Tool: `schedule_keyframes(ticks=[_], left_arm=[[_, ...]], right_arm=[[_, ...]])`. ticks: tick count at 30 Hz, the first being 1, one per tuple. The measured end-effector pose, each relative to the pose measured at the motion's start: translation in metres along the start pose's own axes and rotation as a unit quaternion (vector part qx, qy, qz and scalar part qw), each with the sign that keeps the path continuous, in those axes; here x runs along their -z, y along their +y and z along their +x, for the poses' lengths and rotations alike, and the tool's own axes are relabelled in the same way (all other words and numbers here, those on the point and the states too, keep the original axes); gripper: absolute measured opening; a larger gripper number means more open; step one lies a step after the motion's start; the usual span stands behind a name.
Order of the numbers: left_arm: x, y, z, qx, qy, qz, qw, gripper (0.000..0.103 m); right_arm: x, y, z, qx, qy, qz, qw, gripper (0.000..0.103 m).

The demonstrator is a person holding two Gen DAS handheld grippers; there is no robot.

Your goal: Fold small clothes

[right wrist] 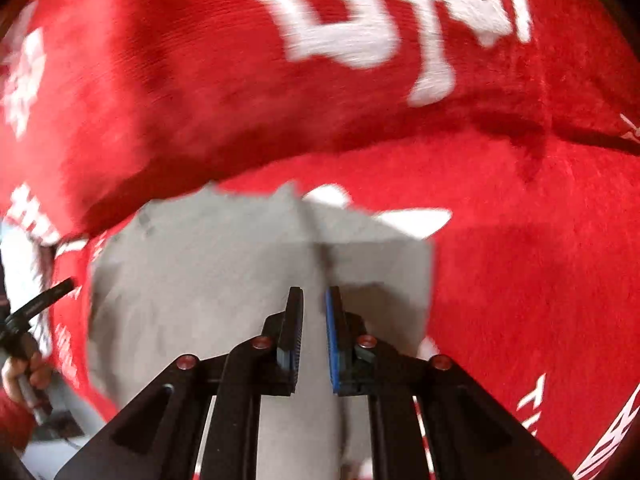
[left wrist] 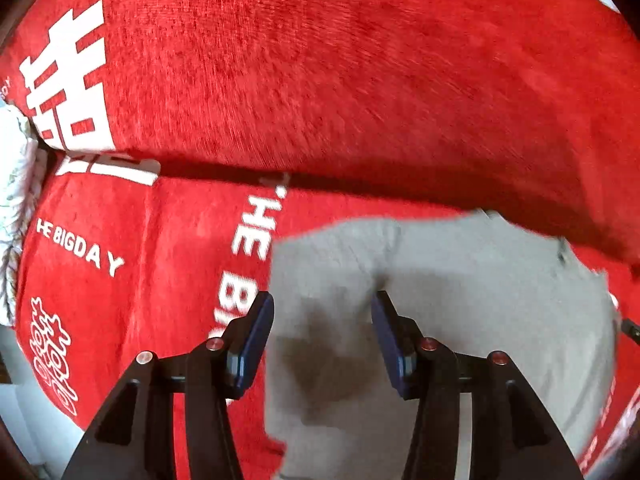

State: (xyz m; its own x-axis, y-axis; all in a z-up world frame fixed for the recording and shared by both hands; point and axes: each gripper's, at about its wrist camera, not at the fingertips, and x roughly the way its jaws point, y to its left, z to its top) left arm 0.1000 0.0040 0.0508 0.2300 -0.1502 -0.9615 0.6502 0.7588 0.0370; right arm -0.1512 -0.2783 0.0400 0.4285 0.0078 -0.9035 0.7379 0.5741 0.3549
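Grey garment (left wrist: 460,320) lies flattish on the red printed blanket (left wrist: 320,80), one flap apparently doubled over, so folding looks partly done. Left gripper (left wrist: 322,312) gapes empty above it; right gripper (right wrist: 314,304) is narrowly parted, nothing visibly pinched.

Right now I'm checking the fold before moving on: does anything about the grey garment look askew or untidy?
Mostly tidy. The grey garment lies flat on the red blanket, but one corner is folded over at a slant with a ridge beside it, so that edge looks uneven. Motion blur hides finer wrinkles. No damage shows.
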Motion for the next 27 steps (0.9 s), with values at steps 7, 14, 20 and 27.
schedule_keyframes(ticks=[7, 14, 20, 27], left_arm=[[0.074, -0.01, 0.027, -0.011, 0.065, 0.006, 0.9978, 0.053], [0.098, 0.033, 0.023, -0.018, 0.069, -0.026, 0.9971, 0.073], [0.088, 0.064, 0.009, 0.027, 0.066, -0.039, 0.9967, 0.073], [0.034, 0.046, 0.023, 0.129, 0.063, 0.038, 0.9889, 0.073]], right_arm=[[0.054, 0.002, 0.015, 0.016, 0.061, -0.03, 0.998, 0.01], [0.074, -0.051, -0.012, 0.033, 0.055, 0.042, 0.997, 0.007], [0.094, -0.023, -0.041, -0.069, 0.051, 0.071, 0.994, 0.034], [0.165, 0.092, 0.026, -0.257, 0.119, 0.182, 0.942, 0.065]])
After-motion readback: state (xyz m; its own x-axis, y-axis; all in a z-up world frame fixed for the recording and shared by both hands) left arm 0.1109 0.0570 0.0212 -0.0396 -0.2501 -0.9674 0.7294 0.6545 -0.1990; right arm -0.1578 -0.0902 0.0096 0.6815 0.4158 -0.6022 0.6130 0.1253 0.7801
